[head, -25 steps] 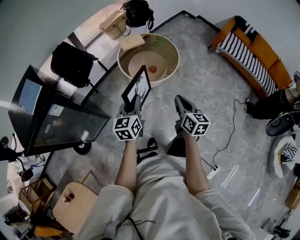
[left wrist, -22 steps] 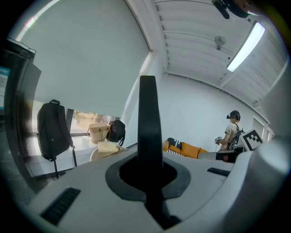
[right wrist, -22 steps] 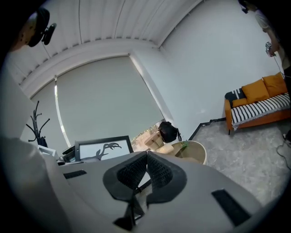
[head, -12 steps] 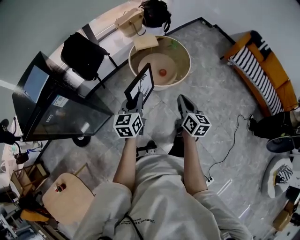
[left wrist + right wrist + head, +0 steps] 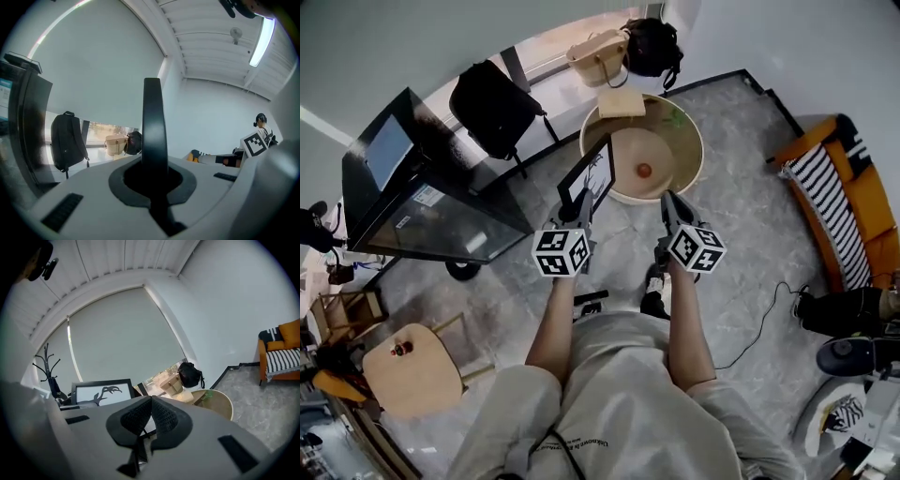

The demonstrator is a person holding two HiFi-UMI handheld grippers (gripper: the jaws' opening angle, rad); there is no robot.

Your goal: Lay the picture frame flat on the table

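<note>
- The left gripper (image 5: 574, 206) is gripping the frame (image 5: 589, 174), its jaws closed on one edge.
- In the left gripper view the frame (image 5: 154, 126) is showing edge-on between the jaws.
- The frame is being held upright in the air, near the round table (image 5: 692, 127).
- The right gripper (image 5: 667, 201) is hovering beside it, its jaws pressed together and holding nothing.

Both my forearms (image 5: 551, 319) stretched forward, side by side, bare from elbow. Left gripper (image 5: 578, 202) pointing ahead and little downward; jaws closed tight on edge of picture frame (image 5: 591, 173), which stands upright between them. Right gripper (image 5: 668, 199) parallel to left one, near it but apart; jaws pressed together, pads touching, nothing between. Marker cube on each gripper facing up toward my head.
</note>
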